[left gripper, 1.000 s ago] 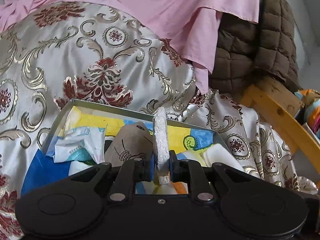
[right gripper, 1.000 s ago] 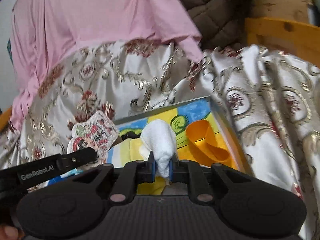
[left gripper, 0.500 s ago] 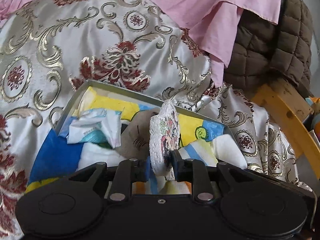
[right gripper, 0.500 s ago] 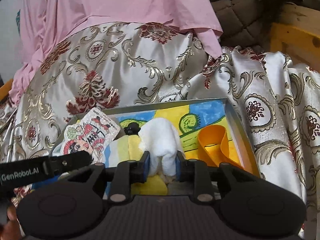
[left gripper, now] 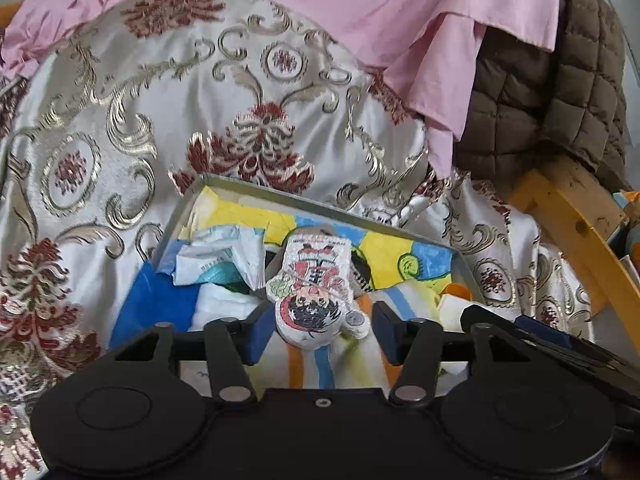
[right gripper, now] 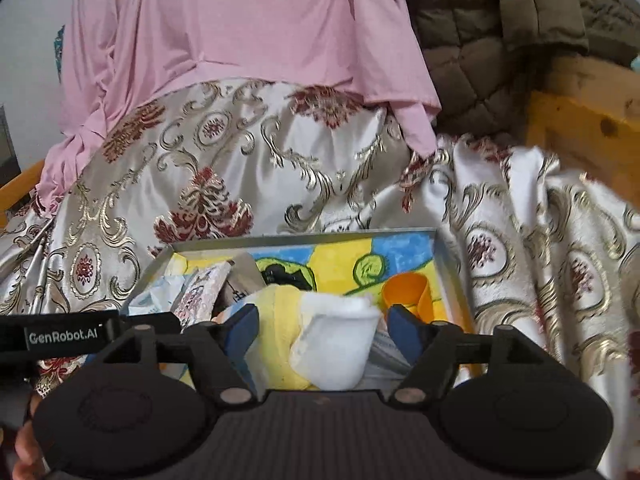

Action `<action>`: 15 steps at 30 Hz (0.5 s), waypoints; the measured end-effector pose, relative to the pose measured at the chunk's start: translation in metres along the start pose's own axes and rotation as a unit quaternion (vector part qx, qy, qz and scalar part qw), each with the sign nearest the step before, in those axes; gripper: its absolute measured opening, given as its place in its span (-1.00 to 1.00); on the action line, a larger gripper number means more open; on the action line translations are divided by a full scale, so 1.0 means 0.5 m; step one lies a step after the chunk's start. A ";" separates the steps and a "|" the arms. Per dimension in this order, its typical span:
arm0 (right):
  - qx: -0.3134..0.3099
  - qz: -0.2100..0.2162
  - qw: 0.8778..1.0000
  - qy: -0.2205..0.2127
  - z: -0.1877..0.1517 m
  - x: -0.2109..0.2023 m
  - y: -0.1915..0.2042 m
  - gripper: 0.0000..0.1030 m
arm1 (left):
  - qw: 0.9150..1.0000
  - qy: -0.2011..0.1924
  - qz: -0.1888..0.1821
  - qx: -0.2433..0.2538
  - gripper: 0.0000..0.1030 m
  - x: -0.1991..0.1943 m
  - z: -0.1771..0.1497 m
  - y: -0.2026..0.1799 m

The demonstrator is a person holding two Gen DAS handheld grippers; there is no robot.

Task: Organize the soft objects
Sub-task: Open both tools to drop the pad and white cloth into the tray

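A grey metal tray (left gripper: pixel 332 205) with a painted yellow and blue bottom lies on the brocade cloth; it also shows in the right wrist view (right gripper: pixel 304 239). My left gripper (left gripper: pixel 316 334) is open, and a cartoon-printed soft pouch (left gripper: pixel 312 286) lies between its fingers in the tray. My right gripper (right gripper: pixel 322 330) is open, and a white rolled cloth (right gripper: pixel 336 340) lies between its fingers on a yellow cloth (right gripper: pixel 280 320). A crumpled white and teal packet (left gripper: pixel 220 258) and an orange band (right gripper: pixel 408 292) lie in the tray too.
A gold and red brocade cloth (left gripper: pixel 160 128) covers the bed. A pink sheet (right gripper: pixel 240 32) and a brown quilted jacket (left gripper: pixel 552 92) hang behind. A wooden bed frame (left gripper: pixel 576 224) stands at the right. The left gripper's body (right gripper: pixel 60 334) reaches in beside the tray.
Both grippers have opened. The left let go of the cartoon pouch, which now lies flat in the tray. The right let go of the white cloth roll.
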State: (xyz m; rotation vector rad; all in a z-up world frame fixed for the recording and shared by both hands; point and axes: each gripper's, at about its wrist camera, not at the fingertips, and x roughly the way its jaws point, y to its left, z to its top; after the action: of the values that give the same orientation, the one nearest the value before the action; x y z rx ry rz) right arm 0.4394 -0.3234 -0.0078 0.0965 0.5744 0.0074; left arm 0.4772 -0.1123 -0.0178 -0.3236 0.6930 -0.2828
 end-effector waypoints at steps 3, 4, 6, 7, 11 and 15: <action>-0.005 0.002 1.000 -0.012 0.008 -0.029 0.005 0.57 | 1.000 -0.024 -0.001 0.005 0.40 -0.040 0.001 -0.006; -0.005 0.002 1.000 -0.017 0.010 -0.041 0.007 0.61 | 0.999 -0.035 -0.002 0.006 0.43 -0.057 0.001 -0.008; -0.002 0.002 1.000 -0.029 0.013 -0.068 0.010 0.69 | 0.999 -0.051 -0.001 0.007 0.54 -0.086 0.003 -0.008; 0.000 0.002 0.999 -0.036 0.014 -0.084 0.011 0.73 | 0.998 -0.060 0.000 0.006 0.57 -0.105 0.002 -0.007; -0.011 -0.009 0.998 -0.056 0.020 -0.150 0.022 0.79 | 0.996 -0.088 0.005 0.018 0.64 -0.175 0.000 -0.012; -0.008 -0.014 0.997 -0.070 0.024 -0.221 0.029 0.83 | 0.992 -0.121 0.004 0.040 0.76 -0.256 -0.013 -0.022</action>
State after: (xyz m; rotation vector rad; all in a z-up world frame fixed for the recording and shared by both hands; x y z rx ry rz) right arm 0.3534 -0.3139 0.0636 0.0727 0.4360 -0.0221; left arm 0.3774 -0.0777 0.0553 -0.2728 0.4429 -0.2572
